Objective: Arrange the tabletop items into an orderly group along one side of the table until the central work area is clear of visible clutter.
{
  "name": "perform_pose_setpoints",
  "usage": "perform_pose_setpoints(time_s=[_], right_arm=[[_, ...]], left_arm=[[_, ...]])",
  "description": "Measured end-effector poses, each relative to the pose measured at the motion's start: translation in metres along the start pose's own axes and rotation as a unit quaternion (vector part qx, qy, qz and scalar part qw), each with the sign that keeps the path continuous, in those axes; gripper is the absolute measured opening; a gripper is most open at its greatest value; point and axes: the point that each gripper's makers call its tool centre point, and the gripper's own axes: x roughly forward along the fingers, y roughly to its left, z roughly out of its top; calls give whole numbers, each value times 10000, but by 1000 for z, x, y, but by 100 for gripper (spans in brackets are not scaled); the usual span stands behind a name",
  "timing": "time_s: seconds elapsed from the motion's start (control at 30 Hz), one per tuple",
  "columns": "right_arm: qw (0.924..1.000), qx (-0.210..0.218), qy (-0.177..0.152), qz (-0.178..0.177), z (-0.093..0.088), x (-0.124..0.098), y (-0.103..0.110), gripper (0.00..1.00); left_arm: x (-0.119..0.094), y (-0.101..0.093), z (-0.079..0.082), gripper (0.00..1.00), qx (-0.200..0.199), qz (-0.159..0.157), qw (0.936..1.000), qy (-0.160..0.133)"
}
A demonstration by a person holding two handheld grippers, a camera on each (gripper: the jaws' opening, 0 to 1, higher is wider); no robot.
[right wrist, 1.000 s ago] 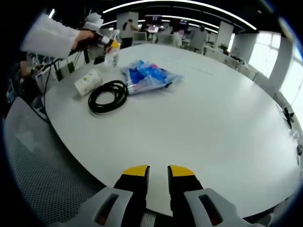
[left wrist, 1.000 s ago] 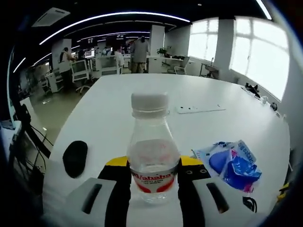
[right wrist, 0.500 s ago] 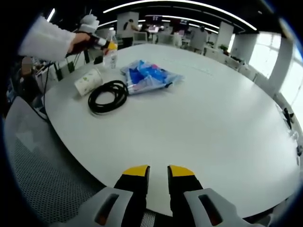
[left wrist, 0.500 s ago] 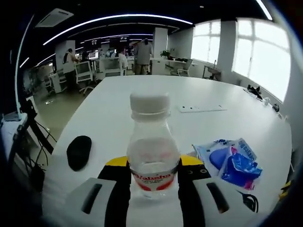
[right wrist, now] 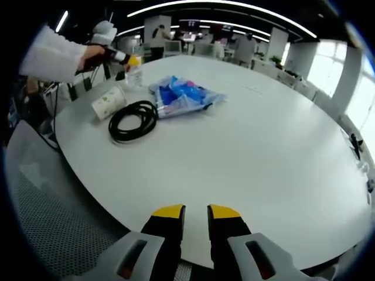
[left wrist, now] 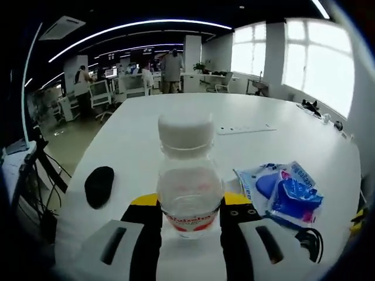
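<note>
White table (right wrist: 246, 134); left tongs (left wrist: 190, 202) clamp bottle (left wrist: 188, 175).

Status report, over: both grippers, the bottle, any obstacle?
Left gripper shut on bottle. Right gripper empty, jaws near closed. Black cable, cup, blue packet nearby.

left: close on bottle (left wrist: 188, 181) | right: far, table (right wrist: 263, 146) edge

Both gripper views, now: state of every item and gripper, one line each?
water bottle: capped, upright, clamped between the left gripper's jaws.
left gripper: shut on the bottle.
right gripper: nearly closed, holding nothing, at the table edge.
paper cup: lying on its side.
black cable: coiled flat on the table.
blue packet: lying flat, crumpled, touching the cable.
black mouse: resting on the table.
</note>
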Motion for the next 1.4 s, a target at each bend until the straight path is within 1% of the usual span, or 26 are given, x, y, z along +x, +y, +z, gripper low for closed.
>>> perform_pose_setpoints(time_s=[0.1,0.17,0.23,0.33,0.47,0.57,0.6,0.63,0.67,0.7,0.73,0.77,0.8,0.83,0.87,0.9,0.93,1.0,1.03,1.07,1.17,1.3,1.37,1.4], right_arm=[[10000,7,-16,-7,1,0,0,13],[10000,3,-16,-5,1,0,0,13],[10000,0,-20,-9,1,0,-1,13],[10000,17,-30,-17,1,0,-1,14],[10000,3,-32,-16,1,0,-1,14],[10000,-6,-36,-12,1,0,-1,14],[10000,-6,-38,-10,2,0,-1,14],[10000,-8,-38,-7,2,0,-1,14],[10000,-12,-39,-5,2,0,0,14],[10000,-10,-46,-5,2,0,0,14],[10000,-2,-58,-8,2,0,0,14],[10000,4,-61,-12,2,0,0,14],[10000,12,-60,-16,2,-1,-1,14],[10000,13,-59,-14,2,-1,0,14],[10000,3,-64,-6,2,-1,0,14],[10000,-9,-65,0,3,-1,0,14],[10000,-24,-63,4,3,-1,1,14],[10000,-24,-50,3,2,-1,1,14],[10000,-19,-45,-1,2,-1,1,14],[10000,-12,-44,-8,2,-1,0,14],[10000,-30,-51,3,2,-1,1,14],[10000,-42,-55,5,2,-1,1,14],[10000,-30,-59,1,2,-1,1,14],[10000,-22,-66,-9,2,-1,1,14]], left_arm=[[-2,-2,-2,38,24,5,10000,-17],[-3,-4,-2,38,178,5,9998,-25],[-3,-6,-3,38,230,-13,9997,-25],[-3,-7,-2,38,196,-56,9998,-35],[-6,-7,2,39,189,-100,9997,-86],[-11,-7,9,40,160,-133,9995,-230],[-14,-6,14,41,70,-127,9993,-350],[-16,-4,17,42,-70,-70,9992,-390],[-20,-3,21,44,-301,-33,9984,-476],[-24,-4,25,48,-529,-78,9965,-638],[-30,-8,30,54,-702,-189,9936,-863],[-34,-10,30,63,-706,-262,9928,-933],[-39,-11,27,70,-643,-280,9933,-914],[-46,-13,25,74,-551,-265,9933,-979],[-52,-14,24,77,-485,-270,9931,-1033],[-62,-18,20,78,-439,-306,9931,-1040],[-68,-19,17,79,-440,-333,9931,-1038],[-87,-22,10,82,-538,-393,9919,-1077],[-100,-24,7,84,-628,-381,9903,-1176],[-108,-25,4,89,-678,-389,9894,-1225],[-134,-37,-8,97,-602,-464,9880,-1347],[-161,-55,-27,100,-207,-458,9907,-1265],[-172,-65,-37,100,-164,-440,9914,-1220],[-177,-72,-43,100,-57,-420,9921,-1182]])
